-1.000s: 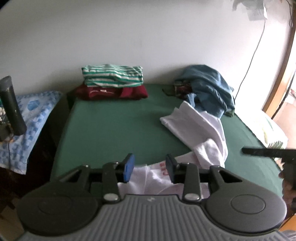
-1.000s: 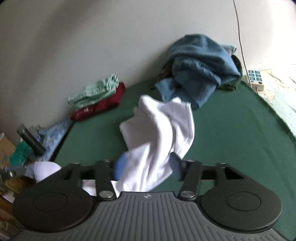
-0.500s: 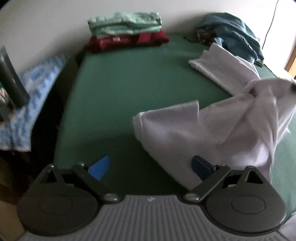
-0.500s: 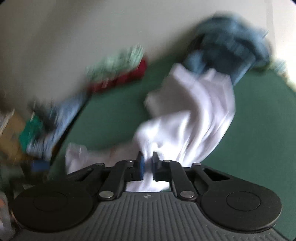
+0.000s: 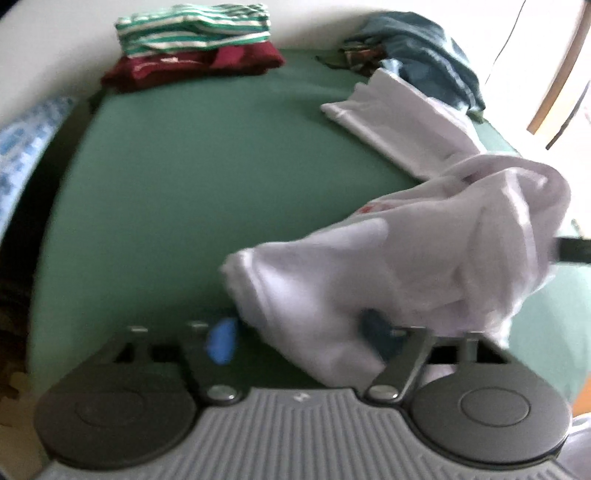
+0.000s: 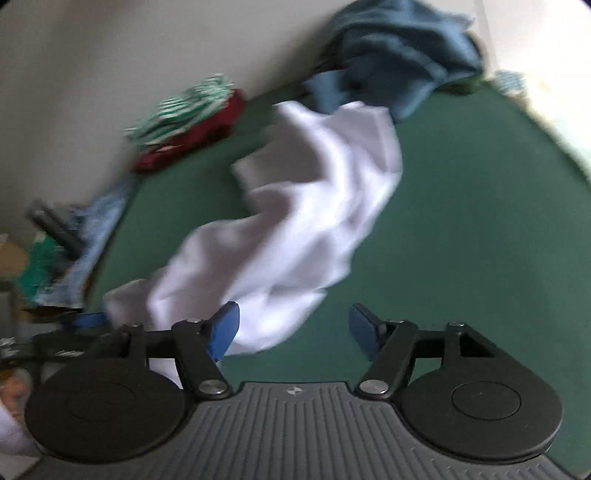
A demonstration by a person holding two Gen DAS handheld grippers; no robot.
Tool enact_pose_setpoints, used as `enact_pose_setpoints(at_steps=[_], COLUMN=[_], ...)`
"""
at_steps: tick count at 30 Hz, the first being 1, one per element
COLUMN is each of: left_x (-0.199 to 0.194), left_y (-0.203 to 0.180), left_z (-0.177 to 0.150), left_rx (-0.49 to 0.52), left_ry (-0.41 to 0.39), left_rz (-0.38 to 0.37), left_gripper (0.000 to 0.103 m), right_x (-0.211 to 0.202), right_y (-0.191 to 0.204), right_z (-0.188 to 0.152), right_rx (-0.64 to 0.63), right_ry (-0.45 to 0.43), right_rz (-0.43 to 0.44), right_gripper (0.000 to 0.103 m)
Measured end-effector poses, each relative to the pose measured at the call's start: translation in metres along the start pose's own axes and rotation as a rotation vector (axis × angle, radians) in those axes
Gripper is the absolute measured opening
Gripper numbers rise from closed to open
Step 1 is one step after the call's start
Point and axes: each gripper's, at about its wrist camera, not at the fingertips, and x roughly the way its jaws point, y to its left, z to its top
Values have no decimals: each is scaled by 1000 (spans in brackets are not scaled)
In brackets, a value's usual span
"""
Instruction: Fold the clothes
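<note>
Left wrist view: your left gripper (image 5: 297, 339) has its fingers spread wide, with a bunched end of the white shirt (image 5: 388, 266) lying between them, not pinched. Your right gripper (image 6: 295, 328) is spread wide too, and the shirt (image 6: 295, 221) touches only its left pad (image 6: 223, 330). The shirt trails crumpled across the green table (image 5: 192, 177) toward the blue clothes (image 6: 391, 55). Folded striped (image 5: 192, 26) and red (image 5: 195, 66) garments sit stacked at the far edge.

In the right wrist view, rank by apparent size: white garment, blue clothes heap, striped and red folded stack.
1. white garment, largest, though it lies nearest the camera.
2. blue clothes heap.
3. striped and red folded stack, smallest, but it sits far back and blurred.
</note>
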Motion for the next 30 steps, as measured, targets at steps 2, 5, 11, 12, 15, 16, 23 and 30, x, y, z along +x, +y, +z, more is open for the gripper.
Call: enact_pose_setpoints(at_steps=[2, 5, 11, 12, 15, 16, 23, 30], left_x=[-2, -16, -58, -57, -50, -43, -25, 2], left_y=[-6, -8, -3, 0, 9, 11, 10, -32], left_z=[5, 17, 64, 70, 84, 85, 43, 35], left_rx=[10, -18, -78, -98, -158, -161, -27, 149], left_ry=[-24, -84, -265, -278, -298, -281, -173, -129], left_rz=[10, -9, -58, -38, 39, 93, 116, 84], left_gripper=[52, 16, 18, 21, 38, 38, 68, 79], right_x=[19, 8, -20, -20, -17, -15, -2, 21], right_y=[3, 1, -9, -11, -14, -14, -16, 26], right_z=[2, 16, 60, 70, 78, 76, 60, 29], right_rx=[41, 97, 201, 216, 189, 166, 1, -365], right_ry=[16, -54, -255, -282, -306, -301, -266, -210], right_rz=[40, 119, 204, 174, 81, 51, -165, -210], right_gripper=[61, 2, 3, 3, 3, 4, 51, 66])
